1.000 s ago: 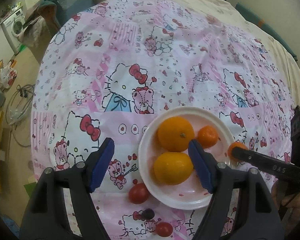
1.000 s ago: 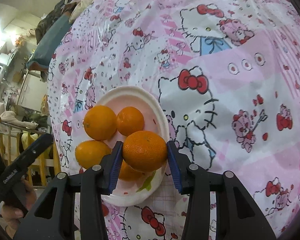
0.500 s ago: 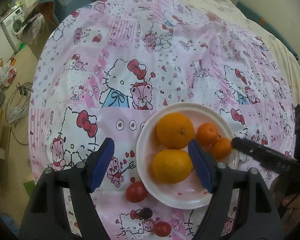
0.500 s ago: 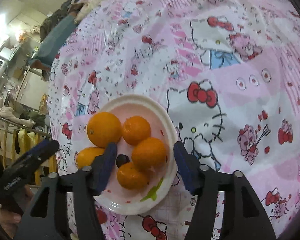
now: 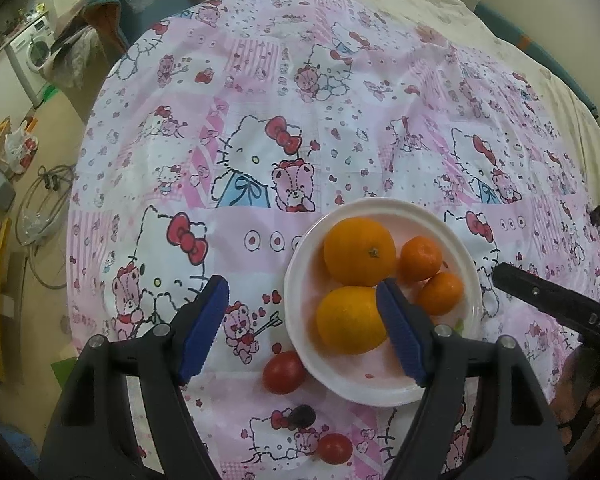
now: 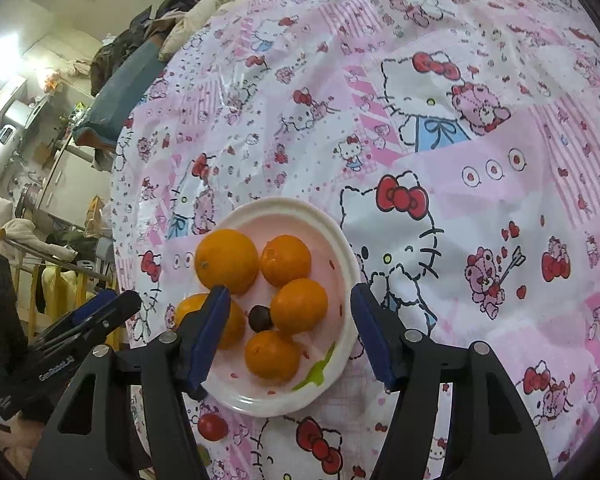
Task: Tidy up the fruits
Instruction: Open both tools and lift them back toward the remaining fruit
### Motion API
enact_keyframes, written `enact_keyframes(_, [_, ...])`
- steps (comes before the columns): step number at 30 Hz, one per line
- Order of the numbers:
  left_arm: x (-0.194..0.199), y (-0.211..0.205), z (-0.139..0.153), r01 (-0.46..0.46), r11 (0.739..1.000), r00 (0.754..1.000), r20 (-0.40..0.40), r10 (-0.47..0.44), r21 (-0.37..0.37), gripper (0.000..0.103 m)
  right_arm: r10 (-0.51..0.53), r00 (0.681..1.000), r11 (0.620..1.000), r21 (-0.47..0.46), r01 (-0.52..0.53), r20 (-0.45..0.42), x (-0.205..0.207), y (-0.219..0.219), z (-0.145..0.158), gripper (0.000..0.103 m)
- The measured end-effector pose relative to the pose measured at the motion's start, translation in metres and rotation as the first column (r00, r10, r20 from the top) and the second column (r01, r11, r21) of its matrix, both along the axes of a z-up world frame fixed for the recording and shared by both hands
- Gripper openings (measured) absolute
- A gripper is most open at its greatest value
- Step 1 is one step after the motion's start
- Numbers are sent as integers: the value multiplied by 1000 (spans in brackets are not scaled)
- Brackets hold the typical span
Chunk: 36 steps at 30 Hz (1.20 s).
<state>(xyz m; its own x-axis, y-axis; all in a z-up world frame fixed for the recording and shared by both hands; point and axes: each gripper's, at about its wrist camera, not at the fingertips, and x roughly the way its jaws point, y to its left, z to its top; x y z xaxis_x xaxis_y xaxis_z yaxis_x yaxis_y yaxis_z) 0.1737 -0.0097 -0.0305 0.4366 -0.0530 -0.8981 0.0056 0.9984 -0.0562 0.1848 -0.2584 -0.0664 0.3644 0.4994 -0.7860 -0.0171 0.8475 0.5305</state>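
Fruit gathered on one white plate point(image 6: 346, 248)

We count five oranges point(image 6: 299, 305) and one dark grape point(image 6: 259, 318) on it, near the table point(image 5: 260, 92) edge closest to us; two red tomatoes point(image 5: 283, 372) and another dark grape point(image 5: 302, 415) lie outside its rim. Our left gripper point(image 5: 302, 330) and right gripper point(image 6: 290, 334) hover with jaws wide, empty, partly hiding the plate. Round fruit shows no long axis.

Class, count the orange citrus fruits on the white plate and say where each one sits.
5, all on the plate: a big orange at the far left, a mandarin beside it, one mid-plate, one nearest the camera, and a big one partly behind the right gripper's finger.
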Motion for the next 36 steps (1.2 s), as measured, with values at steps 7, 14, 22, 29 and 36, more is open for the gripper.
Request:
enact_keyframes(7, [-9, 8, 11, -13, 999, 999, 41, 12, 33, 73, 26, 995, 999, -38, -23, 92, -23, 6, 28, 65])
enact_keyframes(14, [-22, 18, 22, -34, 999, 996, 88, 30, 38, 73, 17, 990, 1000, -20, -14, 140, -43, 4, 47, 83])
enact_keyframes(22, [-44, 28, 27, -60, 998, 994, 97, 57, 30, 88, 12, 983, 999, -34, -6, 182, -66, 1, 59, 93])
enact_keyframes(29, [-63, 40, 24, -78, 997, 995, 64, 78, -2, 89, 9, 983, 999, -44, -1, 183, -91, 1, 58, 93])
enact_keyframes(36, [-79, 39, 17, -60, 998, 998, 34, 60, 14, 89, -3, 985, 999, -32, 8, 171, -112, 6, 54, 94])
